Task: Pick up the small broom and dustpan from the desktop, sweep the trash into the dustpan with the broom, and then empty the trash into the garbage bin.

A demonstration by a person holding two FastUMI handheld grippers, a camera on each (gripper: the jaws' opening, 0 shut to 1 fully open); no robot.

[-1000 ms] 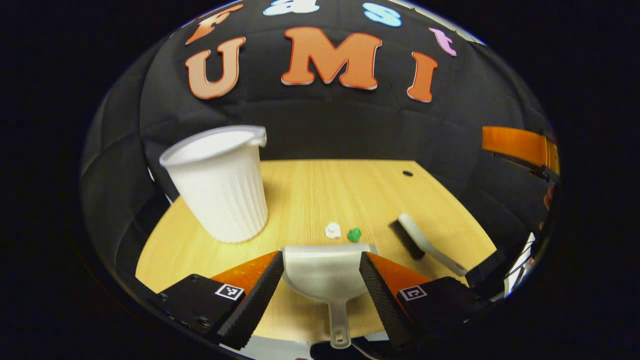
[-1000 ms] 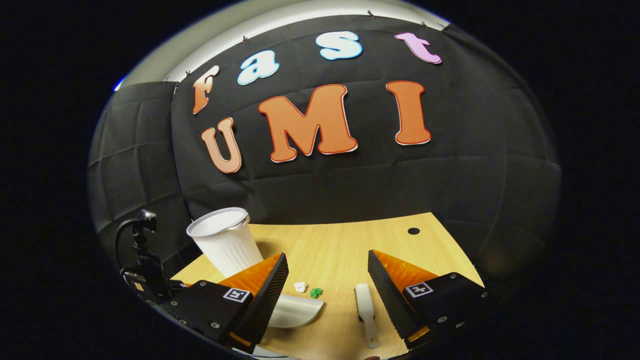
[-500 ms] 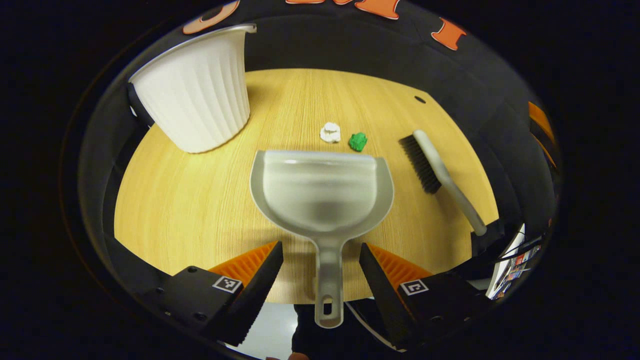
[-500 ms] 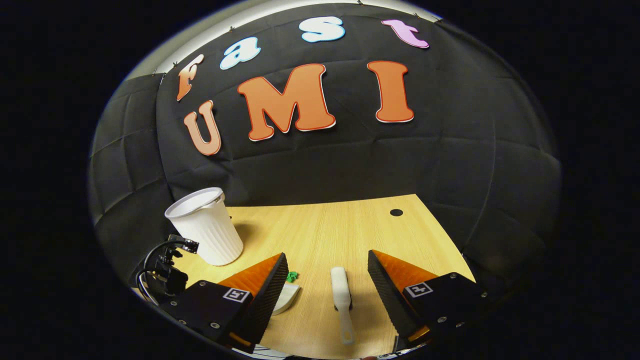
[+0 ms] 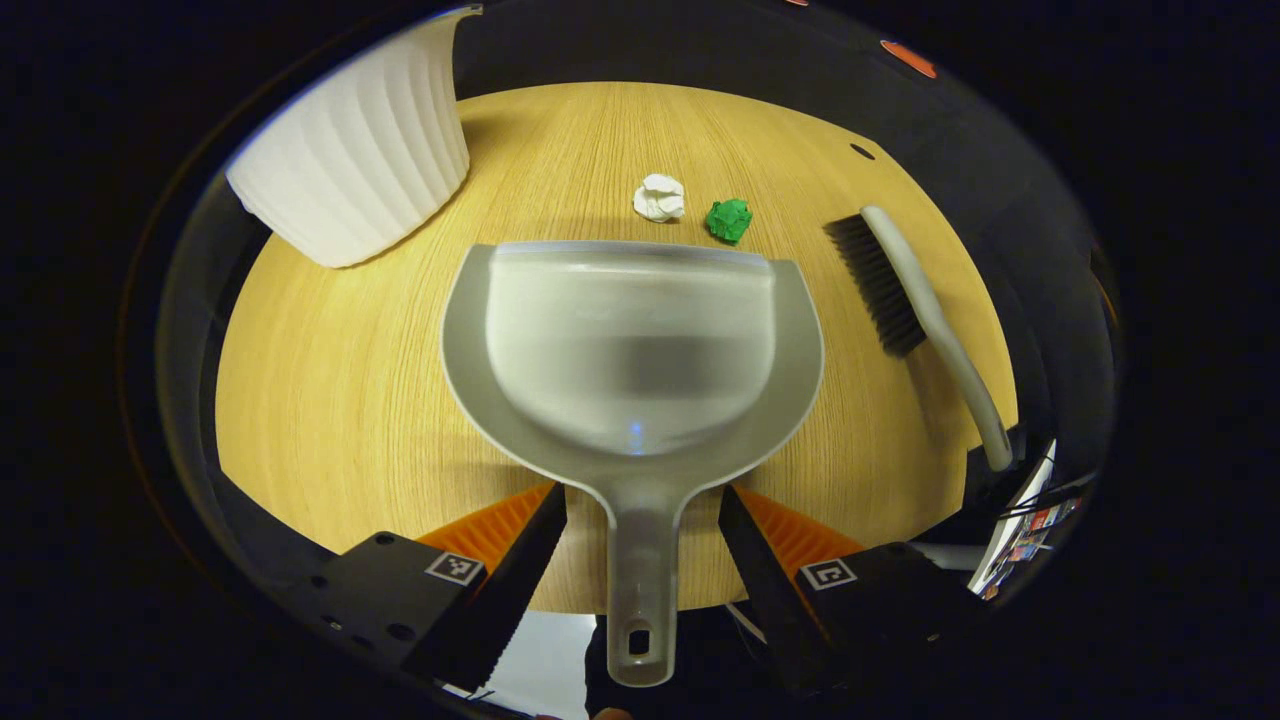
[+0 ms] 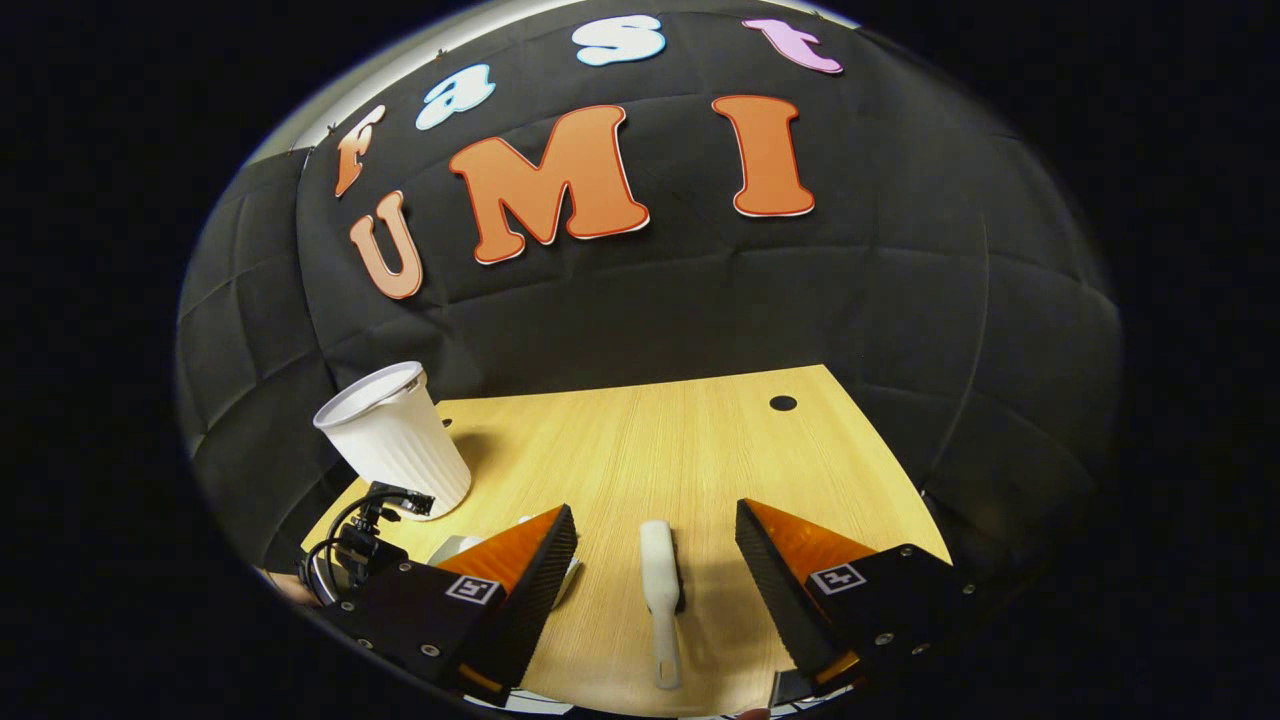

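A grey translucent dustpan (image 5: 632,345) lies flat on the wooden desktop (image 5: 330,380), its handle (image 5: 640,590) pointing toward me between the fingers of my open left gripper (image 5: 642,500), which do not touch it. Just beyond its front lip lie a white paper wad (image 5: 659,197) and a green wad (image 5: 729,219). The small broom (image 5: 915,305) with dark bristles rests to the right. In the right gripper view the broom (image 6: 660,590) lies lengthwise between the fingers of my open right gripper (image 6: 655,520), untouched. The white ribbed garbage bin (image 5: 350,165) stands at far left.
In the right gripper view the bin (image 6: 395,440) stands at the desk's back left, and the other gripper with its cables (image 6: 360,540) shows at the left edge. A small dark hole (image 6: 783,403) marks the desk's far right. The desk's near edge is close below both grippers.
The left gripper has tilted down and closed in on the dustpan, whose handle now lies between its fingers. The right gripper has shifted so the broom sits centred between its fingers.
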